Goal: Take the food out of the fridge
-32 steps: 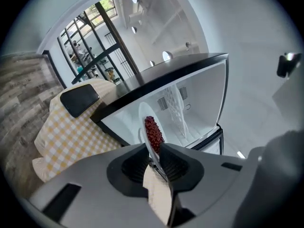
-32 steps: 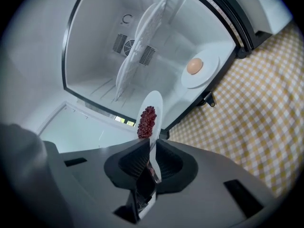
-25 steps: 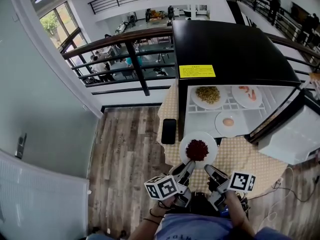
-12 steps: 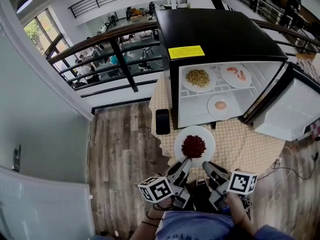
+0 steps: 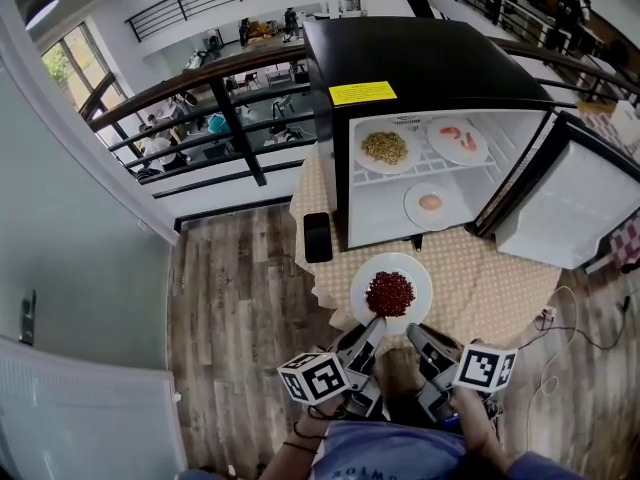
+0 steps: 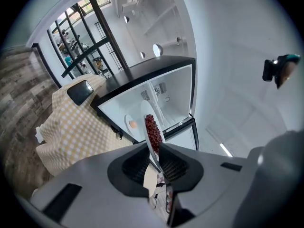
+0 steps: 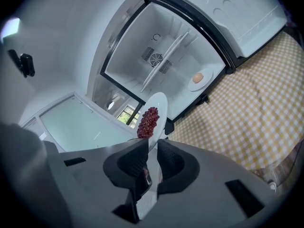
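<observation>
- A plate [image 5: 362, 286] heaped with red food [image 5: 390, 293] has come clear of the open fridge [image 5: 420, 58] and now hangs over the checked tablecloth [image 5: 480, 278]. It sits further from the cabinet's front edge than it did a second ago.
- The left gripper [image 5: 372, 326] and right gripper [image 5: 415, 333] carry it together. Each has its jaws clamped on the near rim, one on either side, with the thin white edge pinched between the ribbed pads.
- The plate looks level and the heap has kept its shape, so the pull-out seems to have gone cleanly.
- The fridge door [image 5: 570, 208] stands wide open to the right, and a dark phone [image 5: 317, 236] lies on the cloth beside the fridge's left corner, apart from the plate.
- Judged from the scene, this dish is out but not yet set down, and the bare cloth beneath it looks like the obvious landing spot.
- Three servings remain inside. A plate of yellowish food [image 5: 384, 147] and a plate of pink pieces [image 5: 457, 139] sit on the wire shelf, and a small plate [image 5: 430, 203] holding a pale round item sits on the floor below. The task therefore looks about a quarter done.
</observation>
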Action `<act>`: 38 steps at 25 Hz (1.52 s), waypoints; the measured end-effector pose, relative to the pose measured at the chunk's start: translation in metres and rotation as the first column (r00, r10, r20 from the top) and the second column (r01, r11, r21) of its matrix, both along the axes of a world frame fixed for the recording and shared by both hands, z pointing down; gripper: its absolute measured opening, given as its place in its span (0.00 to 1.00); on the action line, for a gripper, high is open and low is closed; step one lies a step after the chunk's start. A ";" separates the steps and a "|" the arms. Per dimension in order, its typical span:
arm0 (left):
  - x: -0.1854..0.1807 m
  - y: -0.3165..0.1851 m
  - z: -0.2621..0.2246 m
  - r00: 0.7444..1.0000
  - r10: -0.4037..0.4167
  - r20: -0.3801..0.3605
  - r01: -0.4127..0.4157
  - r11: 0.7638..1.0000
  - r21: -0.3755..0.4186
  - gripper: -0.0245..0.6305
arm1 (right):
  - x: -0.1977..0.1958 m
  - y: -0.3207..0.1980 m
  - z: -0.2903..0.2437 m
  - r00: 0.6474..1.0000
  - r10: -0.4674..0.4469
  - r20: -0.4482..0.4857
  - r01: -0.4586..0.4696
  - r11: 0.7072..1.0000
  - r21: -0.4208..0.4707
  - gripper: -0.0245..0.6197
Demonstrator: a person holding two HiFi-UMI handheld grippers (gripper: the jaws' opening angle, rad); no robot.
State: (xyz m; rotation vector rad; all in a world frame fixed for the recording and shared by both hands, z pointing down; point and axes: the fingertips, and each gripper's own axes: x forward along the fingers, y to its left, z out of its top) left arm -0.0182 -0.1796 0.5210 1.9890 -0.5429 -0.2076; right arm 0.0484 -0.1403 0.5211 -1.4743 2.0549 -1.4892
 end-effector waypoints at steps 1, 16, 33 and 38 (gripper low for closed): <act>0.001 0.002 0.000 1.000 0.002 0.002 -0.002 1.000 0.002 0.14 | 0.001 0.002 0.000 1.000 0.002 -0.003 -0.002 1.000 -0.002 0.14; 0.048 0.084 -0.013 1.000 -0.016 0.026 0.016 1.000 0.017 0.14 | 0.048 0.082 -0.013 0.999 -0.011 0.042 0.009 0.999 0.033 0.14; 0.089 0.256 -0.015 0.984 -0.179 0.011 0.179 0.984 -0.002 0.14 | 0.094 0.242 -0.024 0.984 -0.174 0.035 0.171 0.983 0.069 0.14; 0.082 0.288 -0.021 0.975 -0.222 0.015 0.222 0.975 0.011 0.14 | 0.087 0.272 -0.028 0.975 -0.212 0.066 0.207 0.975 0.080 0.14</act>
